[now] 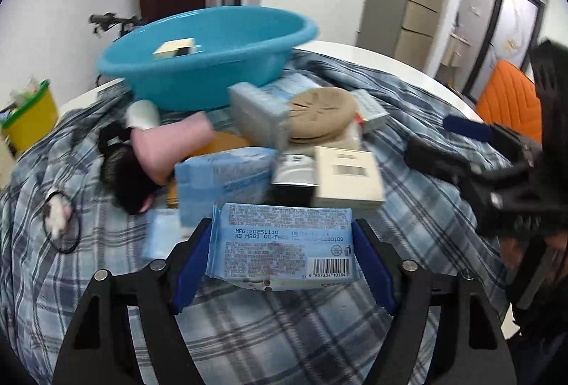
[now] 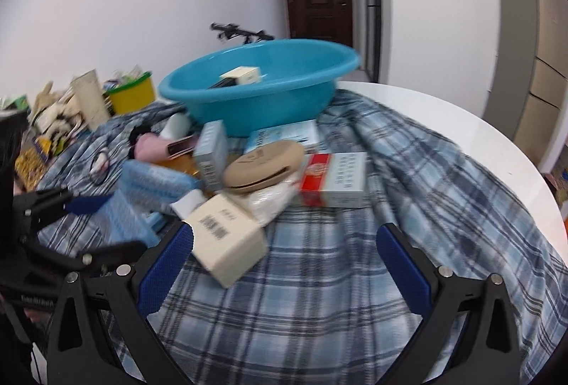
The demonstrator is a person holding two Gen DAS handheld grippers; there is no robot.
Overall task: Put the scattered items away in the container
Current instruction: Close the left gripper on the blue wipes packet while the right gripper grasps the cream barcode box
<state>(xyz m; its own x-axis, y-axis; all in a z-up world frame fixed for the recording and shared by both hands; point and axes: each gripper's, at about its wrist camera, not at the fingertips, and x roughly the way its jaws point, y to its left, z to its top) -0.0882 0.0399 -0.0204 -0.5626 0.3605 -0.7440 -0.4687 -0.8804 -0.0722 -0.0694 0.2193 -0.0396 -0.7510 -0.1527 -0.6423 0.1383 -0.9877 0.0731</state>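
Blue pads of the left gripper (image 1: 284, 264) clamped a wipes pack (image 1: 284, 246), near; carrying it level over the clutter to the far basin (image 1: 220, 65) seemed wise. Only the right-wrist view showed the right gripper (image 2: 284, 264) wide open, empty, a cream box (image 2: 227, 243) touching its left pad.

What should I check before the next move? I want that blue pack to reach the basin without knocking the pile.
1. Left gripper clamped on wipes pack: ok.
2. Pack lifted clear of the checked cloth: cannot tell.
3. Room in blue basin, only a small box visible inside: ok.
4. Path to basin free of the pile, cream box ahead: not ok.
5. Right gripper empty and open: ok.
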